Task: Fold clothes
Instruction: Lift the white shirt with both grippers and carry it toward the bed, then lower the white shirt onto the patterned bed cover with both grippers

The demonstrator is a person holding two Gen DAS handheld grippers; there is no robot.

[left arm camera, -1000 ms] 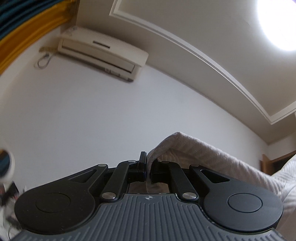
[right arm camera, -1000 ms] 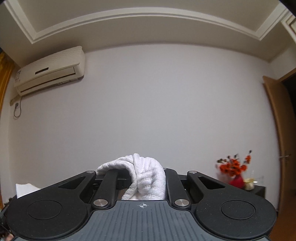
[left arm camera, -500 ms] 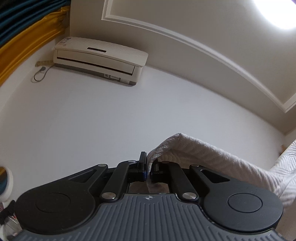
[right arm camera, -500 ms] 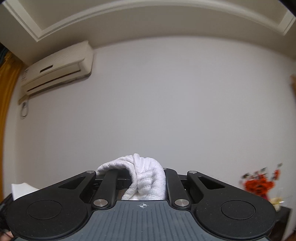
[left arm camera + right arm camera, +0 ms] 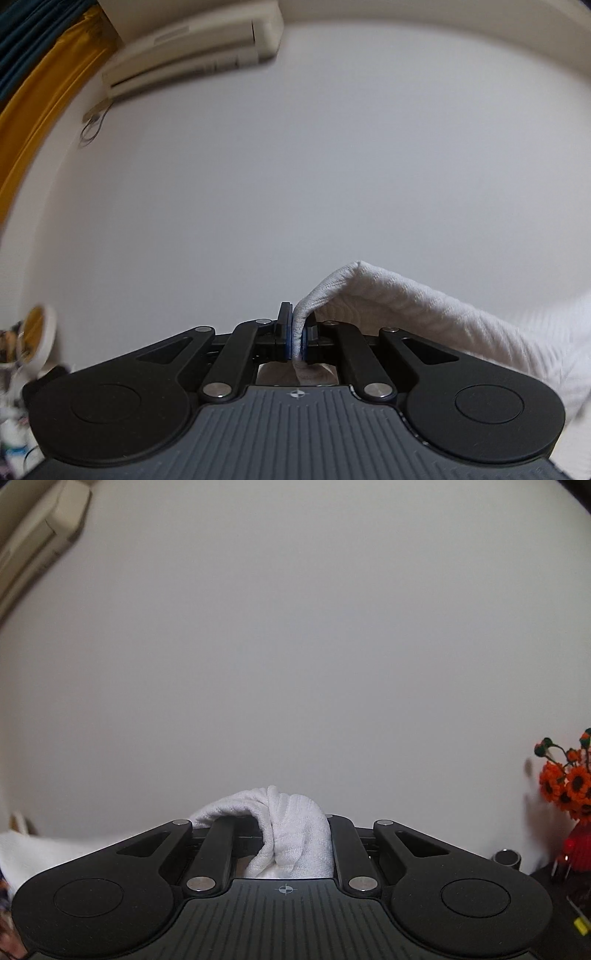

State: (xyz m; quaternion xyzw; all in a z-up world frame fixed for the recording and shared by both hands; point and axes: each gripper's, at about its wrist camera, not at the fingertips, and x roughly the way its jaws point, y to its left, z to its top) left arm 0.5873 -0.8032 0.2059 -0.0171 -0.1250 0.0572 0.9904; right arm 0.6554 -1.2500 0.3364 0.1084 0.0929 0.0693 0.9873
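White ribbed cloth held aloft, bunched

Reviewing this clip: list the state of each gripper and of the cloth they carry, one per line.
left gripper: shut on a thin edge of the white garment.
right gripper: shut on a thick bunched fold of it.
white garment: lifted, gripped at two points, draping off to the right of the left gripper.

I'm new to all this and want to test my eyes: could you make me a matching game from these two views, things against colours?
Things:
1. cloth
2. flowers
3. curtain
4. air conditioner

Colours:
A. orange
B. cream
C. white
D. mustard yellow

Pairs: 1-C, 2-A, 3-D, 4-B
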